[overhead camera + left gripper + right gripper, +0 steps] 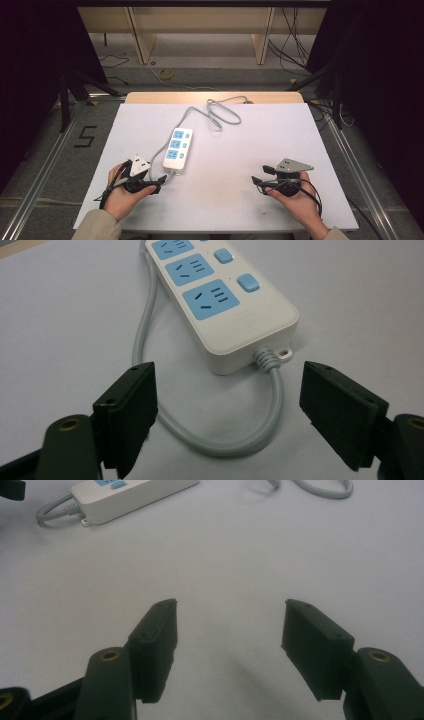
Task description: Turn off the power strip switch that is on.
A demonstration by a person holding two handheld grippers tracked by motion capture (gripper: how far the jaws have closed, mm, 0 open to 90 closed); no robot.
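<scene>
A white power strip (177, 150) with three blue sockets lies left of centre on the white table (260, 135). Its grey cable (220, 114) leaves the near end, curves back along the strip's left side and loops at the far edge. My left gripper (159, 181) is open just in front of the strip's near end. In the left gripper view the jaws stand wide apart on either side of the cable bend (225, 446), below the strip (225, 305), touching nothing. My right gripper (259, 182) is open over bare table at the right; its jaws (227, 612) hold nothing.
A person's hands hold both grippers near the table's front edge. The right gripper view has the strip (130, 497) at the far upper left and a cable loop (320, 490) at the top. Beyond the table are floor cables, wooden frame legs and dark stands.
</scene>
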